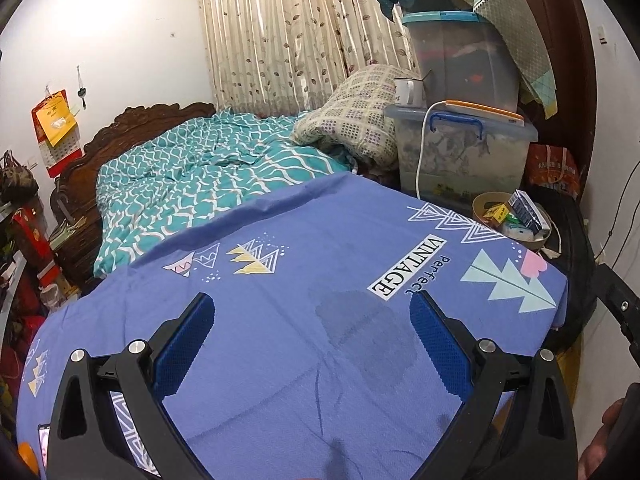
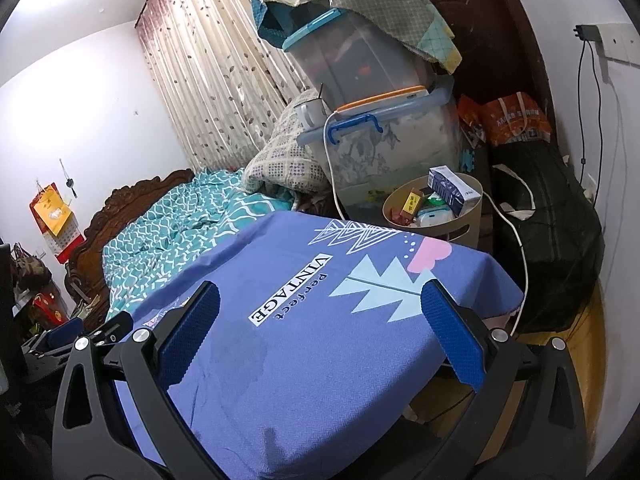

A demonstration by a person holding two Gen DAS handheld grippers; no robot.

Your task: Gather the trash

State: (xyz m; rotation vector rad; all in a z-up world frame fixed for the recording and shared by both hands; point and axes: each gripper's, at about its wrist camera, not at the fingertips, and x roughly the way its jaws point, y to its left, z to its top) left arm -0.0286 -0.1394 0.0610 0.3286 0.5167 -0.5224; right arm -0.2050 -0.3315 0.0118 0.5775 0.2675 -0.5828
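1. The trash sits in a round beige bin [image 2: 460, 224] at the far right corner of the tabletop, right of centre in the right wrist view and at mid-right in the left wrist view [image 1: 480, 202].
2. Inside the bin a dark blue and white carton [image 2: 450, 190] leans upright against the rim, with a small yellow box [image 2: 414, 202] to its left and a white and green packet [image 2: 434, 214] between them.
3. The tabletop [image 1: 280, 340] fills the lower half of both views under a blue cloth printed "Perfect VINTAGE" with pale triangles; a darker patch [image 1: 360, 328] marks the cloth near its centre.
4. The left hand-held gripper [image 1: 312, 320] hangs above the cloth with its blue-padded jaws spread wide and nothing between them.
5. The right hand-held gripper [image 2: 320, 308] is likewise spread wide and holds nothing, above the cloth's right part.
6. Behind the bin, two clear storage boxes [image 2: 384, 136] are stacked, with a white cable [image 2: 334, 176] hanging down their front and a white mug [image 2: 310, 112] on the lower lid.
7. A bed with a teal patterned cover [image 1: 192, 188] lies at centre left, with a beige curtain [image 1: 280, 32] behind it.
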